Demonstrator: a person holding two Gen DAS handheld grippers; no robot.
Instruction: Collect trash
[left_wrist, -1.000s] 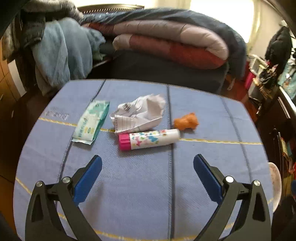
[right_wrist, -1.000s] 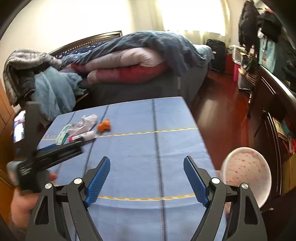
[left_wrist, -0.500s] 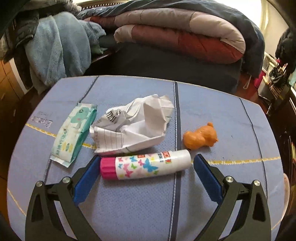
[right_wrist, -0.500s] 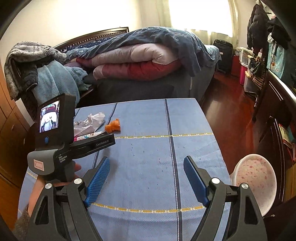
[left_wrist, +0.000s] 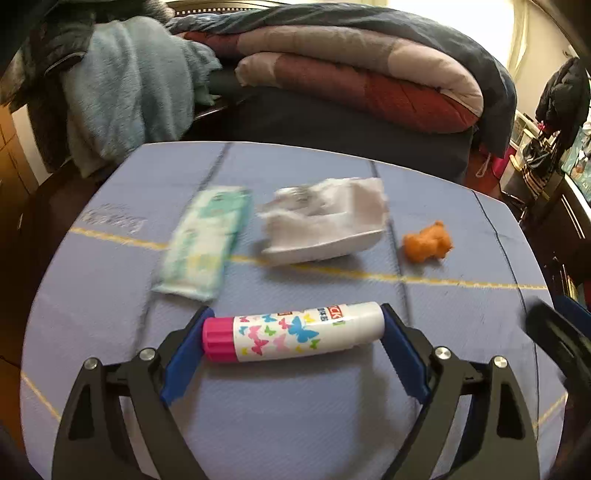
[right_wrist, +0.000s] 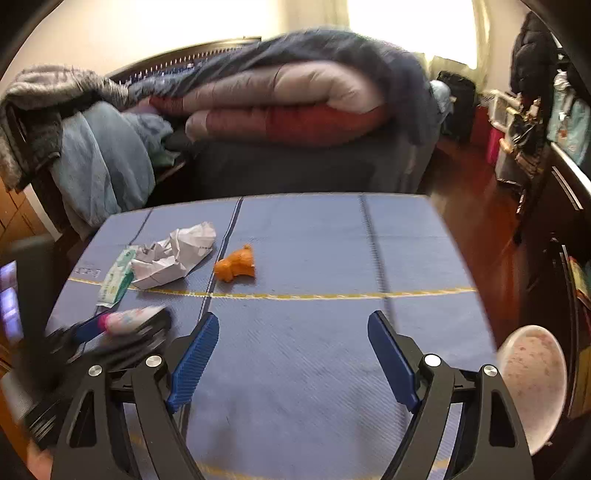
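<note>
Left gripper jaws closing around glue stick at frame bottom (rigid, light, slick); take it end to end.

Your left wrist view looks steeply down, close over the table's left part. Your right wrist view sits further back near the front edge, facing the bed. Both share the paper, toy and bed.
</note>
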